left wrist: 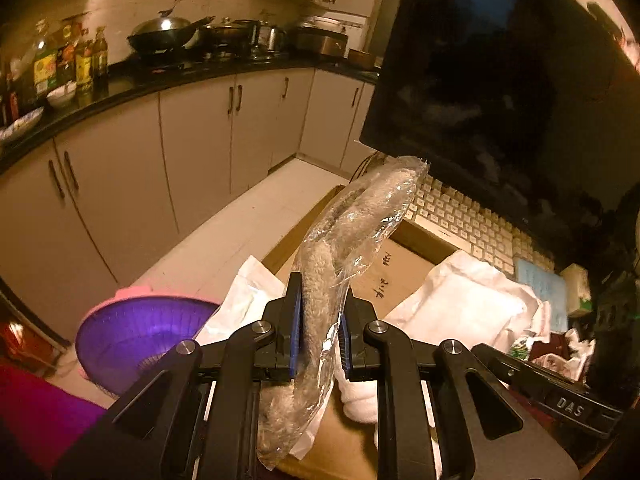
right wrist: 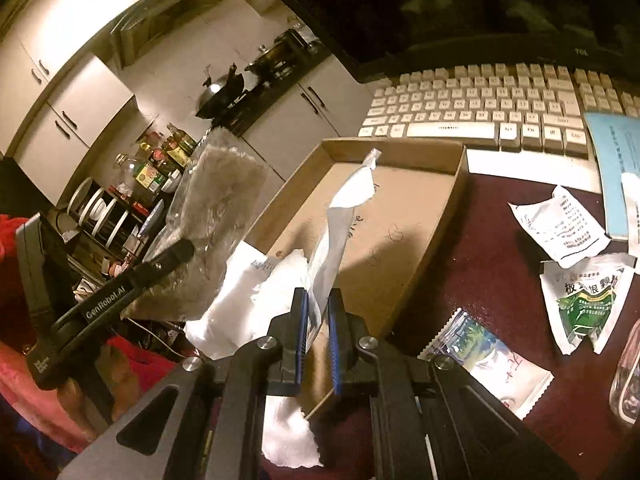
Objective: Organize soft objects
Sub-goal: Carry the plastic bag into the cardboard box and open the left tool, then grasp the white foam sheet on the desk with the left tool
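My left gripper (left wrist: 320, 332) is shut on a clear plastic bag with a grey fuzzy cloth inside (left wrist: 352, 232), held up above the shallow cardboard box (left wrist: 404, 268). The same bag (right wrist: 216, 208) shows in the right wrist view, with the left gripper (right wrist: 176, 252) at the left. My right gripper (right wrist: 318, 340) is shut on a white plastic pouch (right wrist: 340, 224) that stands up over the box (right wrist: 400, 216). White soft packets (left wrist: 452, 304) lie at the box's near edge, and one (right wrist: 256, 292) shows beside my right fingers.
A white keyboard (right wrist: 480, 108) and a dark monitor (left wrist: 500, 60) stand behind the box. Sachets (right wrist: 580, 300) and a blue booklet (right wrist: 616, 168) lie on the dark red table at right. A purple colander (left wrist: 136, 332) sits at left. Kitchen cabinets (left wrist: 192, 148) are beyond.
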`<state>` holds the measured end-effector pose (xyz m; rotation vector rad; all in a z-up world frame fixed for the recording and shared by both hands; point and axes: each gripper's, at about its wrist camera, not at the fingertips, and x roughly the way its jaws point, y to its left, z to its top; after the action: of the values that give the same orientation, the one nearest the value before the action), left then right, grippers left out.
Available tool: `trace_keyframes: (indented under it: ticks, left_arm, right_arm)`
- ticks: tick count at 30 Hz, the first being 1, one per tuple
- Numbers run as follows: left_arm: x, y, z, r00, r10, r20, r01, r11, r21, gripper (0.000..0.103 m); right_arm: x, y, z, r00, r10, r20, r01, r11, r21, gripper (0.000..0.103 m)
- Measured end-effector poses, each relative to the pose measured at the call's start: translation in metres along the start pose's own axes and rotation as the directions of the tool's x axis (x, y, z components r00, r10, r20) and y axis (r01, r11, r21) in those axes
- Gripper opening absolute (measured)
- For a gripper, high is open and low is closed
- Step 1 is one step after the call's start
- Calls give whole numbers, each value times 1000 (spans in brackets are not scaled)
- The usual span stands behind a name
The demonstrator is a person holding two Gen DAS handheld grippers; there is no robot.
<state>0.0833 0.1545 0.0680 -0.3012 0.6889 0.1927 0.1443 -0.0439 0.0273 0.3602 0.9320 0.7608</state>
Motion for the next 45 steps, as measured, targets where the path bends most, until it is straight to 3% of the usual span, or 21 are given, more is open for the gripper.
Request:
trace_keyframes:
  ticks: [4, 6, 14, 17, 20, 22, 24, 26, 31, 33, 36, 40, 45]
  left_arm:
    - [38, -9, 2, 996, 57, -73, -55, 998, 25, 14]
    - [45, -18, -1, 995, 82, -64, -78, 995, 60, 15]
    - [73, -34, -9, 988, 42, -148, -25, 993, 112, 15]
    - [69, -27, -11, 985, -50, -166, 63, 995, 72, 15]
    - [64, -12, -10, 967, -199, -159, 195, 980, -40, 33]
    - [61, -5, -11, 957, -258, -134, 247, 965, -93, 57]
    - [56, 0, -12, 958, -264, -116, 250, 961, -121, 61]
    - [46, 0, -15, 958, -267, -104, 252, 958, -137, 61]
    - [3, -13, -30, 949, -312, -33, 306, 944, -127, 61]
    - [-8, -21, -37, 941, -336, -33, 331, 937, -107, 61]
    - [-20, -40, -54, 912, -405, -62, 399, 913, -80, 61]
    - [-22, -71, -75, 872, -461, -165, 463, 886, -28, 61]
    - [-25, -94, -98, 847, -476, -237, 493, 870, 17, 61]
  right_arm:
    - [6, -3, -1, 1000, -6, -12, 6, 1000, 10, 8]
    - [9, -2, -2, 1000, -14, -10, 14, 1000, 6, 8]
    - [15, -13, -7, 1000, -20, -15, 21, 996, 87, 12]
    - [14, -16, -8, 1000, -29, -9, 30, 994, 104, 12]
    - [13, -21, -10, 1000, -5, -4, 6, 991, 137, 13]
    - [11, -20, -10, 1000, 12, 4, -13, 991, 134, 23]
    - [5, -17, -11, 1000, 1, 26, -4, 993, 122, 57]
    - [-4, -16, -16, 999, -17, 44, 12, 993, 114, 65]
    - [-41, -20, -37, 998, -25, 63, 19, 996, 92, 65]
    - [-63, -26, -51, 995, -59, 82, 53, 996, 76, 65]
    - [-88, -35, -69, 989, -109, 97, 105, 993, 52, 65]
    - [-111, -50, -88, 987, -136, 83, 134, 991, 20, 65]
    - [-128, -64, -108, 985, -159, 69, 157, 987, 42, 65]
